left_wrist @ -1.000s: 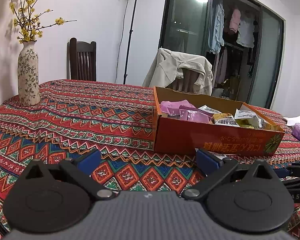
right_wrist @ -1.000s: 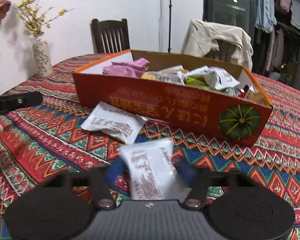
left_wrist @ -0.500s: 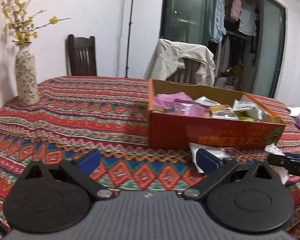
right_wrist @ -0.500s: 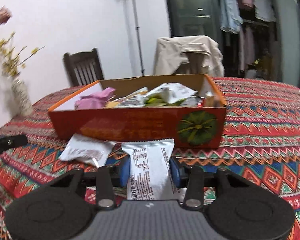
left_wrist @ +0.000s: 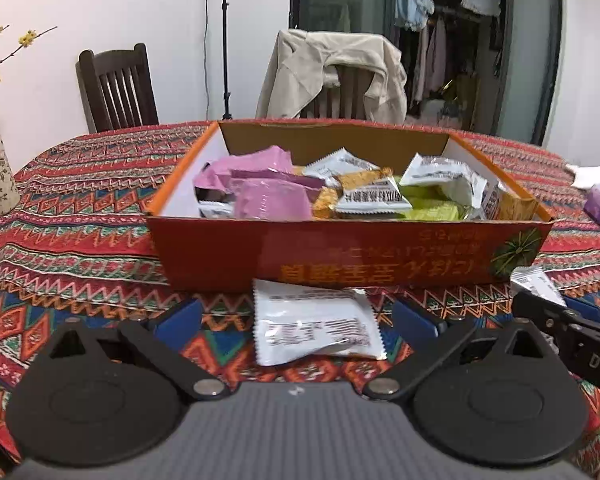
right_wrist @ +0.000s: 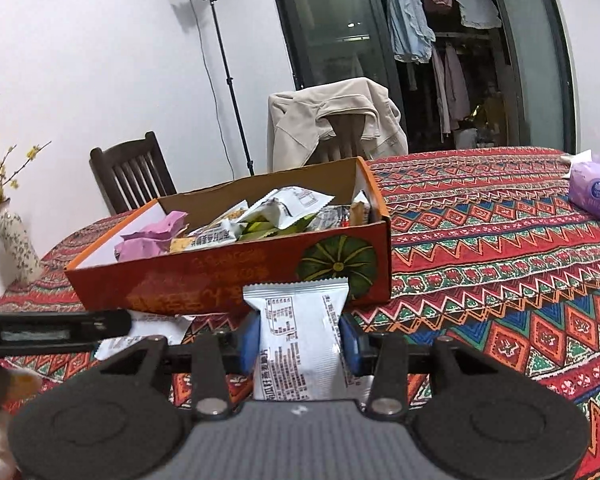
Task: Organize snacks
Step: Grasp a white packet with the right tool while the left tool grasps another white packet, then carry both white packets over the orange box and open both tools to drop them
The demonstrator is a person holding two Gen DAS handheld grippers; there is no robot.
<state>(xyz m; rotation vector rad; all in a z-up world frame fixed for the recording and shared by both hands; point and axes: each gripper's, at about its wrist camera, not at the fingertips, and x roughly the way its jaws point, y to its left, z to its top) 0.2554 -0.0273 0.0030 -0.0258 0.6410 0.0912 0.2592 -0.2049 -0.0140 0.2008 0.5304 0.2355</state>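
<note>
A: Left wrist view first. Left tongs [left_wrist: 296, 318] spread wide, nothing gripped. A white packet [left_wrist: 314, 326] lies flat on the counter [left_wrist: 80, 208] between the blue pads, w/o touching either, just in front of the orange box [left_wrist: 340, 248].

B: So what's the clean way?

A: Prob. bring the tongs down level w/ the counter so both pads meet the packet's side edges, then squeeze. Foil's slippery and puffy; a pinch at one corner would likely let it swing. Then lift over the near wall, which stands tall here.

B: Right wrist view?

A: Right tongs [right_wrist: 298, 338] clamped on a second white packet [right_wrist: 300, 336], held upright, pads on both sides, near the box's pumpkin-print end. Best to clear the rim and drop into a gap; the box [right_wrist: 236, 276] is already well filled w/ pink, yellow, green wrappers.

B: Anything unclear?

A: Packet print too small to read. Loose packet mostly hidden behind the left tongs in this view. Box floor not visible under the pile.
</note>
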